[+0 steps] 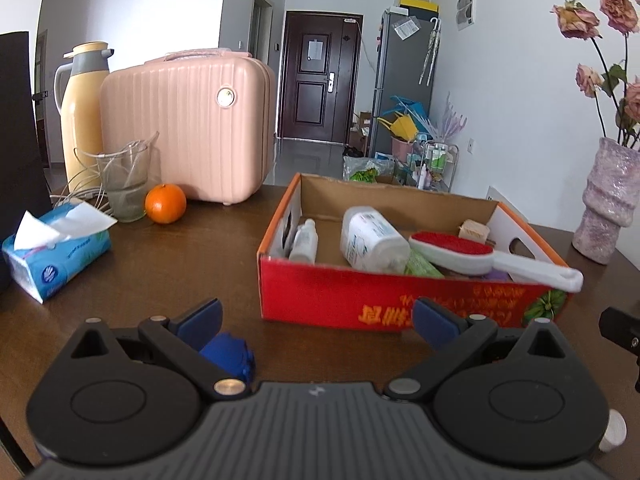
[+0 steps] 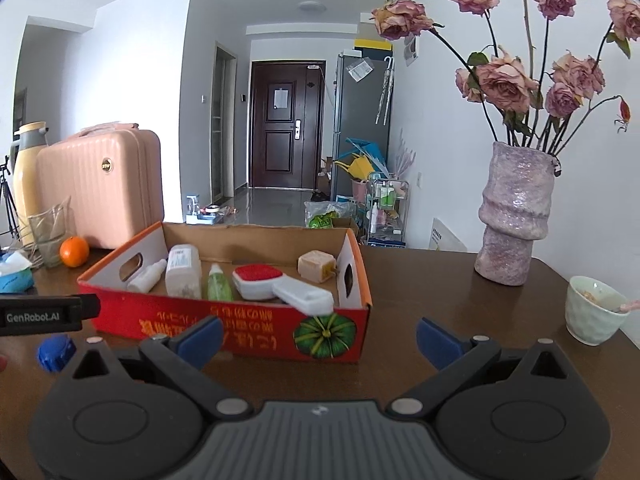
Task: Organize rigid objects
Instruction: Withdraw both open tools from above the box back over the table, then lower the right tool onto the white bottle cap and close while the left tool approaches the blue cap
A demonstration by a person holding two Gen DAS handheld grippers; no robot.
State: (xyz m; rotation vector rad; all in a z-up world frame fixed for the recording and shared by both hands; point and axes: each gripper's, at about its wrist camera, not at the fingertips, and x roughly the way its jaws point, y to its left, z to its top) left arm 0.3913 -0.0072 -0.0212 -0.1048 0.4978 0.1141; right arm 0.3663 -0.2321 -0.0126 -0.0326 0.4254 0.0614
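Inside, the red box (image 2: 224, 322) holds bottles and a brush (image 2: 280, 282); both jaws gape empty.

Soft, even daylight fills the room; the white walls read bright, and the dark worktop (image 1: 160, 280) carries a dull sheen. Shadows stay faint. Fisheye bending curves the door frames (corners go black), and the white brush handle (image 1: 536, 270) looks slightly blurred.
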